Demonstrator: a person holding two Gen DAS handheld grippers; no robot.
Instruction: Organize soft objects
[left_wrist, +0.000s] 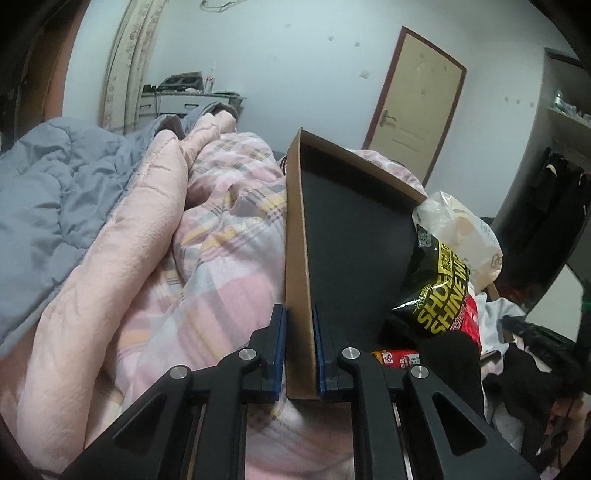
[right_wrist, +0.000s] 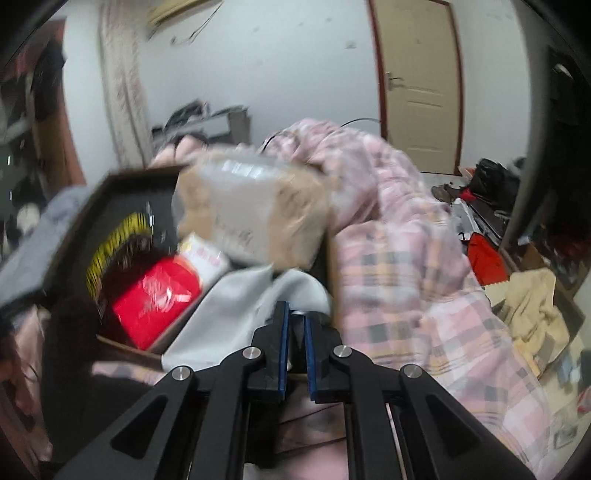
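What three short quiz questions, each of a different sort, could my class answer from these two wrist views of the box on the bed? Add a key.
1. True or false: the left gripper is shut on a wall of the cardboard box.
2. Which packet in the box carries yellow lettering? A) the black packet B) the red packet C) the clear bread bag
3. Fill in: the box rests against a pink ____ quilt.

Key: 1 true; 2 A; 3 plaid.
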